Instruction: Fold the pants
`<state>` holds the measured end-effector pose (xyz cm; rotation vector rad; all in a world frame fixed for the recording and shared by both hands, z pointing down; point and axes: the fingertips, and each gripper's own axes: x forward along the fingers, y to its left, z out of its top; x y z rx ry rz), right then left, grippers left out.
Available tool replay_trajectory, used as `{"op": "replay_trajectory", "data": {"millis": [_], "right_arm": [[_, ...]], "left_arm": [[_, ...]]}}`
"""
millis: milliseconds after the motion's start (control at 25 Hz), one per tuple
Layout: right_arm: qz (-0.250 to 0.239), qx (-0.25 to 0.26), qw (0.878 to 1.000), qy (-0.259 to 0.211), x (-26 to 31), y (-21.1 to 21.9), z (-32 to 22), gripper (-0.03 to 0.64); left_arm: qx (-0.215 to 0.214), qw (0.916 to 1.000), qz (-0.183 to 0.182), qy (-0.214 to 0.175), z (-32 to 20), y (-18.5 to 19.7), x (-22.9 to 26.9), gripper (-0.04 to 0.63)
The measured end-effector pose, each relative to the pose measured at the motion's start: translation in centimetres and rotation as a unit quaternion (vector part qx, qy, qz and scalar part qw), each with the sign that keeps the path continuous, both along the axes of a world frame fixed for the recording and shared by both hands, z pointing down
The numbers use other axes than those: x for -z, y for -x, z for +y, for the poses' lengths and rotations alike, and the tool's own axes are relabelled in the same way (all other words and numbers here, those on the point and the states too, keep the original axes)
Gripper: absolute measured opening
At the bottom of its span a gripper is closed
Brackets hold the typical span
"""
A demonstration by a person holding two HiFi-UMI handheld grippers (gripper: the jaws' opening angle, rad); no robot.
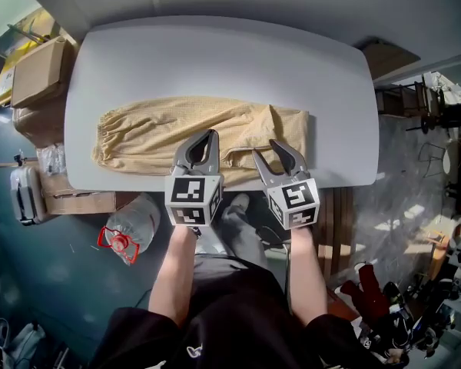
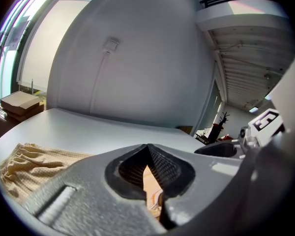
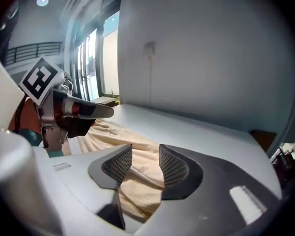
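Pants: tan, laid long across the near side of the table, gathered end at the left.
Feel: likely light, soft and floppy; will sag and crease.
Where to grab: likely both corners of the right end, through all layers.
Left gripper: closed tight, nothing in it, over the pants.
Right gripper: jaws apart, empty, cloth seen past them.

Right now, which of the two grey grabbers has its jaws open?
The right grey two-jaw gripper: its jaws stand apart above the crinkled tan pants; the left gripper is shut, tips together.
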<state>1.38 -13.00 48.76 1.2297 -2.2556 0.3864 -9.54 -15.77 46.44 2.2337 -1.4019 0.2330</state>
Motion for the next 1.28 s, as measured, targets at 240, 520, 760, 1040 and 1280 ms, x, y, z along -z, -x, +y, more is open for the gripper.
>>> {"op": "replay_trajectory", "data": {"millis": [240, 520, 760, 1040, 1280], "right_arm": [[0.007, -0.112, 0.991, -0.068, 4.6, -8.2, -1.0, 0.167], [-0.066, -0.227, 0.972, -0.004, 1.0, -15.8, 1.2, 0.257], [-0.102, -0.259, 0.957, 0.077, -5.7, -18.1, 2.6, 0.275], [-0.11, -0.264, 0.951, 0.121, -9.7, -18.1, 2.5, 0.296], [-0.126, -0.258, 0.946, 0.148, -11.5, -17.8, 2.8, 0.275]], "left_arm": [[-0.069, 0.9976, 0.0, -0.005, -0.1, -7.2, 0.6, 0.005], [-0.132, 0.9913, -0.006, 0.005, 1.1, -13.6, 0.2, 0.005], [-0.133, 0.9904, -0.024, 0.031, 2.2, -14.4, -2.1, 0.005], [-0.121, 0.9908, -0.03, 0.051, 2.4, -14.6, -4.5, 0.005], [-0.124, 0.9893, -0.046, 0.062, 2.6, -15.9, -6.0, 0.005]]}}
